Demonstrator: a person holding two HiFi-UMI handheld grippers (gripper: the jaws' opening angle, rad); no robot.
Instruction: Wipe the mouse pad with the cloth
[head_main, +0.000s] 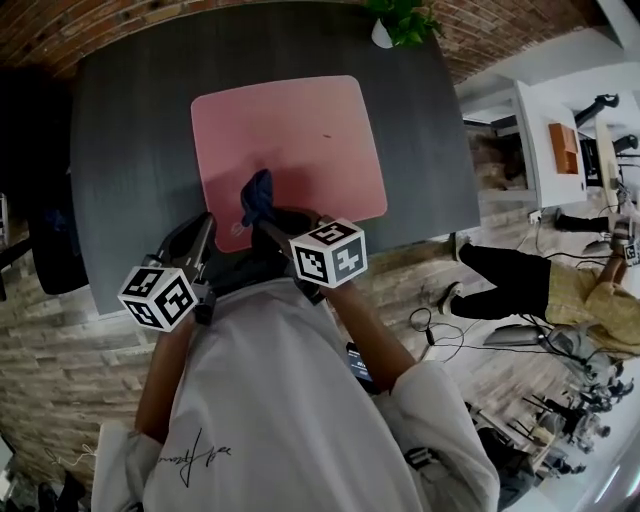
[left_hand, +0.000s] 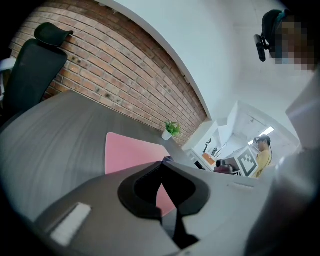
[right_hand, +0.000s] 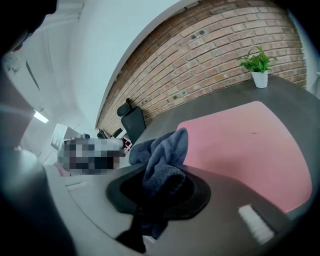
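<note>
A pink mouse pad (head_main: 290, 150) lies flat on the dark grey table (head_main: 130, 160); it also shows in the left gripper view (left_hand: 125, 152) and the right gripper view (right_hand: 250, 142). My right gripper (head_main: 262, 215) is shut on a dark blue cloth (head_main: 256, 197), which bunches up between its jaws (right_hand: 162, 160) over the pad's near edge. My left gripper (head_main: 205, 228) hovers at the near left of the pad, jaws closed together with nothing in them (left_hand: 161, 176).
A small potted plant (head_main: 400, 22) stands at the table's far right corner. A black office chair (left_hand: 30, 70) sits at the table's left side. A brick wall runs behind. A person (head_main: 540, 285) sits on the floor to the right.
</note>
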